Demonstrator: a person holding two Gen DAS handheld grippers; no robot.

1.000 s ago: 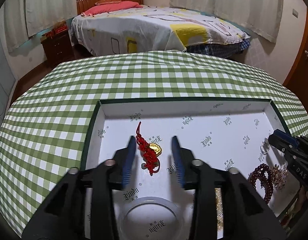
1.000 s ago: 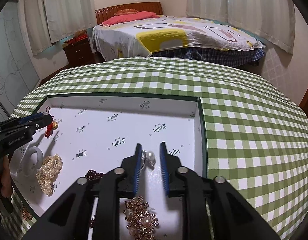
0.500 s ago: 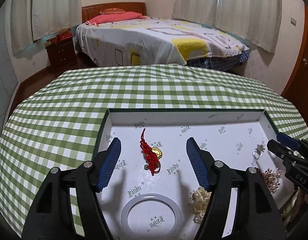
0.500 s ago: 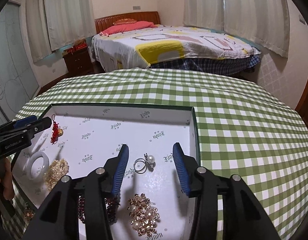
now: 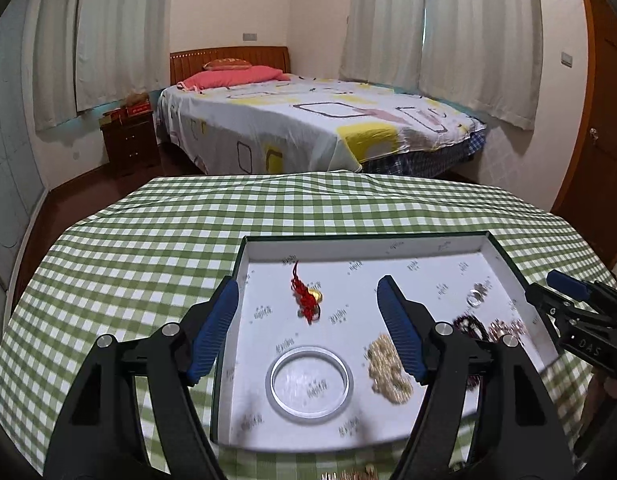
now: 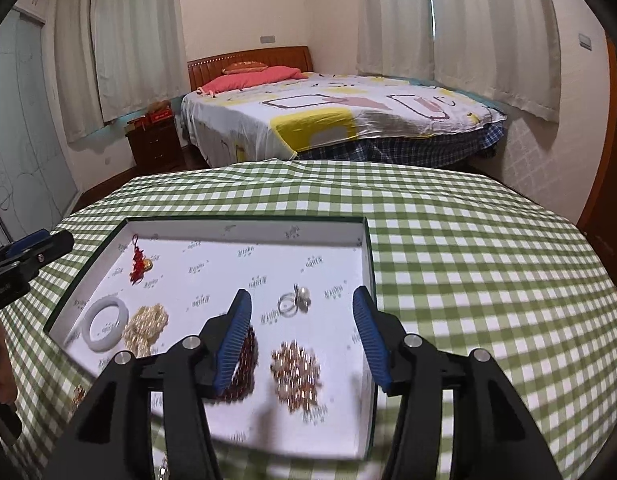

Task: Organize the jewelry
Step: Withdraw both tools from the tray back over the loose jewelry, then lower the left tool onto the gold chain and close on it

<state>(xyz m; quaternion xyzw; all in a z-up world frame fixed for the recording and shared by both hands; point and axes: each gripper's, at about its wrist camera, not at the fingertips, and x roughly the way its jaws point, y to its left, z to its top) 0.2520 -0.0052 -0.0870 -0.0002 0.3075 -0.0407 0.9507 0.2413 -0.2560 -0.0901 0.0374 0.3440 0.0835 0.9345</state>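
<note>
Both grippers have just been opening and hold nothing. The left gripper (image 5: 308, 312) hangs above the red knotted-cord charm with a gold bead (image 5: 306, 298), lying at frame centre in the white-lined shallow box (image 5: 364, 246). The right gripper (image 6: 302, 330) frames the silver pearl ring (image 6: 294, 302). Lift clear before moving sideways, so neither blue finger (image 6: 234, 338) drags the loose pieces.

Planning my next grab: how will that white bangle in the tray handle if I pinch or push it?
The bangle looks like a rigid, glossy ring, so it is probably stiff and slippery between pads. Lying flat on the smooth tray floor, it would likely slide when pushed. If stone or glass, it may chip if dropped.
</note>
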